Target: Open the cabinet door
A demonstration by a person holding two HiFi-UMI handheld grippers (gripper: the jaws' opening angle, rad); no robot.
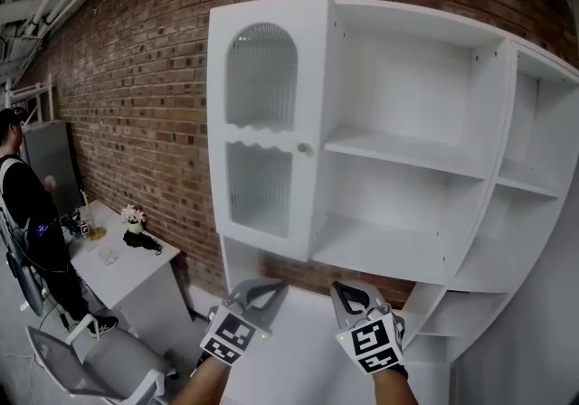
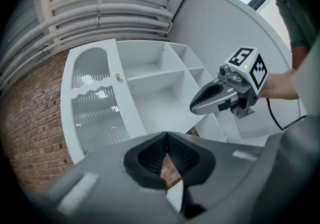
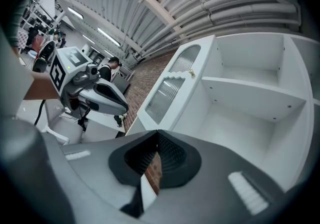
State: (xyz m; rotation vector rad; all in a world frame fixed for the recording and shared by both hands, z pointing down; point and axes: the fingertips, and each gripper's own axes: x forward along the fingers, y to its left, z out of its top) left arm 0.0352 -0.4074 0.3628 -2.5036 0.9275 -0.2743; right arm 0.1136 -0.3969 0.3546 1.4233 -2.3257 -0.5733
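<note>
The white cabinet (image 1: 407, 159) stands against the brick wall. Its door (image 1: 262, 123), with ribbed glass panes and a small round knob (image 1: 305, 149), stands swung out at the left of the bare shelves. The door (image 2: 95, 108) also shows in the left gripper view, and the door (image 3: 172, 88) in the right gripper view. My left gripper (image 1: 264, 289) is low in front of the cabinet, below the door, shut and holding nothing. My right gripper (image 1: 347, 293) is beside it, also shut and holding nothing. Each gripper view shows the other gripper alongside: right gripper (image 2: 196, 108), left gripper (image 3: 121, 109). Neither touches the cabinet.
A person (image 1: 27, 213) stands at the far left by a white table (image 1: 136, 263) with small items on it. A grey chair (image 1: 99, 367) sits at the bottom left. The brick wall (image 1: 136, 96) runs behind everything.
</note>
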